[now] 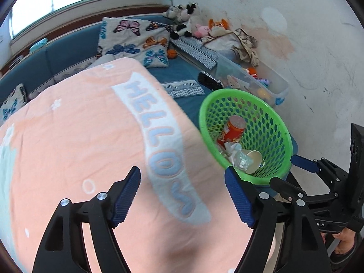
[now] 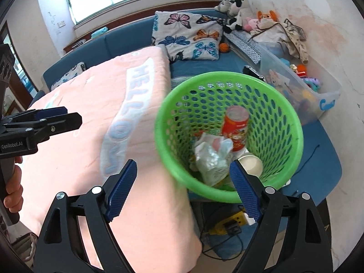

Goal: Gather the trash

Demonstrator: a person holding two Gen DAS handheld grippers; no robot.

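Both tools, left (image 1: 182, 195) and right (image 2: 183, 191), gape wide and carry nothing over the blanket (image 1: 79, 147); basket (image 2: 293, 122) with can (image 2: 235, 127) and wrappers (image 2: 211, 157) lies ahead-right, nearer the right tool.

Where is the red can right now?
The red can stands inside the green basket, toward its far wall, behind the crumpled wrappers and paper cup; both views show it.

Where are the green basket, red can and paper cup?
green basket (image 2: 173, 170): right wrist view, bare near rim.
red can (image 2: 235, 128): right wrist view, printed side wall.
paper cup (image 2: 251, 163): right wrist view, open mouth.
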